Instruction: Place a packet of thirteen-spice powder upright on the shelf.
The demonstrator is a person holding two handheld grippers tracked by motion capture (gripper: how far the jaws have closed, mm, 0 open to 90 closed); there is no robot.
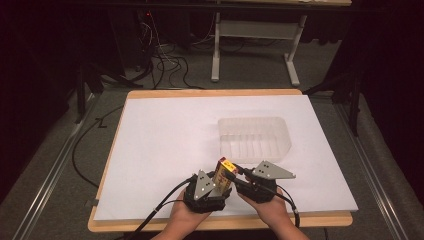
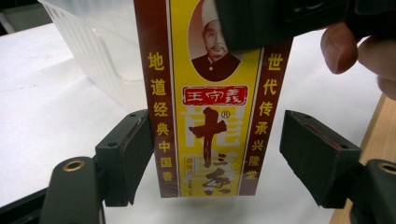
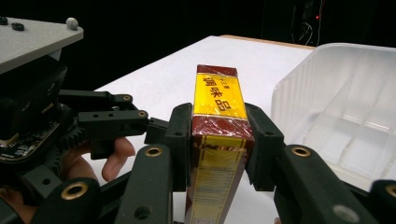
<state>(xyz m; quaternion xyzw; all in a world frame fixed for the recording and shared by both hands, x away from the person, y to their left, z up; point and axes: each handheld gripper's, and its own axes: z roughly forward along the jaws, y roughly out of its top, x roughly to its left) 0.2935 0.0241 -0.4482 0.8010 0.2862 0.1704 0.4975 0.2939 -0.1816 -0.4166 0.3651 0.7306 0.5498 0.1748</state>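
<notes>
- Two grippers were on one box (image 1: 223, 173) at the near edge of the table (image 1: 150, 94), so I'd call this mid-handover, roughly halfway at best.
- Left gripper (image 1: 212, 187): its jaws stood wide, one on each side of the box. In its own view the left pad (image 2: 125, 154) sat right at the box's (image 2: 212, 107) edge and the right pad was clearly apart, so no squeeze from that side. Couldn't tell if it was about to take the box or had just let go.
- Box: upright, slightly tilted, held up off the white sheet (image 1: 165, 135) between both hands.
- Right gripper (image 1: 241, 175): clamped on the box's narrow sides near the top, both pads pressed flush in its own view (image 3: 218, 140). It was carrying the whole weight.
- Tray (image 1: 255, 137): empty, just beyond and right of the hands. If the box was headed there, that step wasn't done yet.
- Hands: both low at the near edge, palms cupped under the grippers, angled inward toward each other.
</notes>
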